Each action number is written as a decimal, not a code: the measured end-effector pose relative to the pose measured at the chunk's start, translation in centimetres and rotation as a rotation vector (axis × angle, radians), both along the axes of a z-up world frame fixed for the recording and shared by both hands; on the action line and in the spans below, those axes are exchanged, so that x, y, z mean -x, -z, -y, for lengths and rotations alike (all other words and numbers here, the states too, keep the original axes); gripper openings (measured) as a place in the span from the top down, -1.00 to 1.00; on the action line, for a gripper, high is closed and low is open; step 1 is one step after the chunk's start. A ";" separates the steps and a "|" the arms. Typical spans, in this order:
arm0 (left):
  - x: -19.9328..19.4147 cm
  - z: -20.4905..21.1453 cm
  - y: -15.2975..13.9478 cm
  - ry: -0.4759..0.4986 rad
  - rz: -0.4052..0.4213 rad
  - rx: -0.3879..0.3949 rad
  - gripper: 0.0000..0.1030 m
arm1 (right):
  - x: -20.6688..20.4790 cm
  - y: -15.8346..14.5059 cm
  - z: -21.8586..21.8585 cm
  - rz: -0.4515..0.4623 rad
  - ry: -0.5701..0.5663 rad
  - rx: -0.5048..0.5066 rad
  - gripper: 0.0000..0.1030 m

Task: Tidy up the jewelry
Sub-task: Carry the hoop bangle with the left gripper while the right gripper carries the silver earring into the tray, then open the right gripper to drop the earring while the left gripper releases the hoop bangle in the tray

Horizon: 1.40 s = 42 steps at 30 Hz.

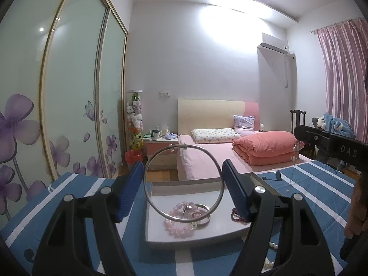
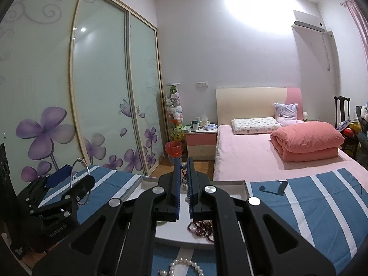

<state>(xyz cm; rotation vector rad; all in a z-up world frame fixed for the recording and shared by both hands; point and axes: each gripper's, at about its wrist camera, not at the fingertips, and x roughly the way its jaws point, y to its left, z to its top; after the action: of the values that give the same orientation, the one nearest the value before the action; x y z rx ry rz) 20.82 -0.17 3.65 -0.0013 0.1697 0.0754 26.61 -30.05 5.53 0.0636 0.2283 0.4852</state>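
Left tongs (image 1: 181, 188) clamp a silver bangle (image 1: 184, 184) upright above the white tray (image 1: 195, 234); right tongs (image 2: 182, 184), nearly shut, pinch a dark bead strand (image 2: 183, 177). Pink bracelet (image 1: 181, 220) trayed; pearls (image 2: 184, 265) remain outside.

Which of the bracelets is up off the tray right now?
The large plain silver bangle, held upright between the left gripper jaws. The pink bead bracelet and the dark red bead bracelet both lie flat in the white tray.
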 end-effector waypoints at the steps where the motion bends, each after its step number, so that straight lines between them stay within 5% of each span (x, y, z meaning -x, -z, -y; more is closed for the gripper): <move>1: -0.4 0.0 0.1 -0.001 -0.001 0.000 -0.34 | -0.3 0.0 -0.1 0.002 -0.001 -0.002 0.88; 21: -8.1 -0.3 3.6 -0.005 -0.078 0.024 -0.34 | -7.1 4.5 -2.6 -0.145 -0.023 0.022 0.84; 25: -8.8 -0.4 4.2 0.001 -0.095 0.023 -0.34 | -6.8 4.5 -1.9 -0.139 -0.007 0.011 0.33; 42: -13.9 0.0 7.6 0.035 -0.277 0.050 -0.34 | -8.1 5.4 -0.5 -0.166 0.031 -0.007 0.32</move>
<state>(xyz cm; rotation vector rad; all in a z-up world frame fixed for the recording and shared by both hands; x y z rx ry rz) 34.74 -0.21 -3.98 -0.0376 0.4481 0.0364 34.69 -29.57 0.11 0.1145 0.3877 0.4498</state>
